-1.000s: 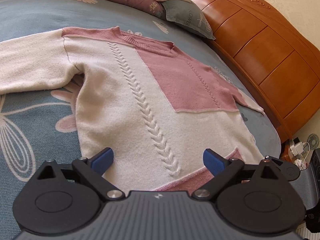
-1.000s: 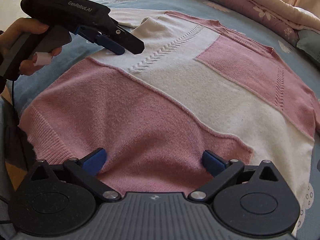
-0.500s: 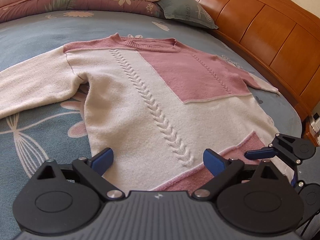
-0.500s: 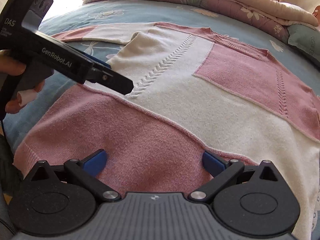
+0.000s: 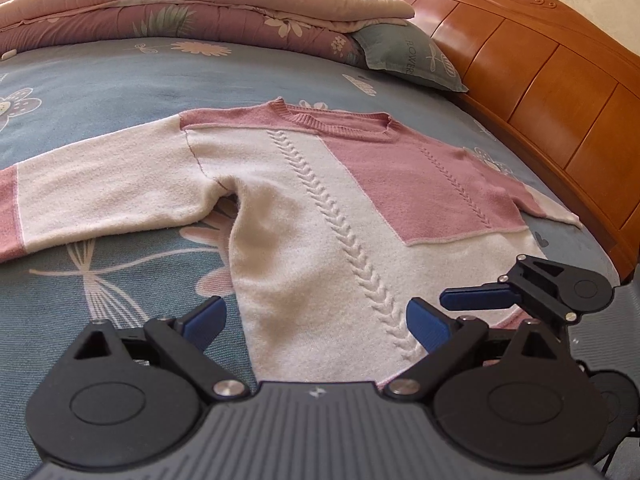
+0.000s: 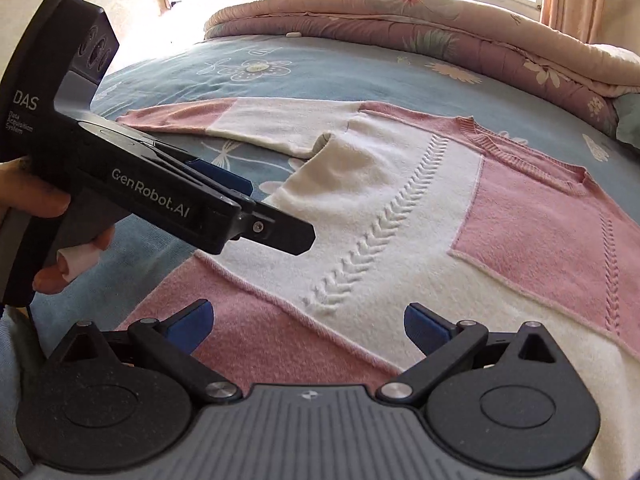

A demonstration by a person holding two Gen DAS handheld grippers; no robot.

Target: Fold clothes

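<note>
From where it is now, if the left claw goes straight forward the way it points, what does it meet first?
Probably the sweater: the open left claw points along its cream body, over the cable-knit stripe. How high it hovers above the knit is unclear.

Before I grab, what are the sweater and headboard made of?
Sweater: soft, fuzzy knit, likely wool or acrylic; raised cable braid and ribbed collar show. Headboard: glossy varnished wood by its look; orange-brown panels with carved scrolls and sheen.
</note>
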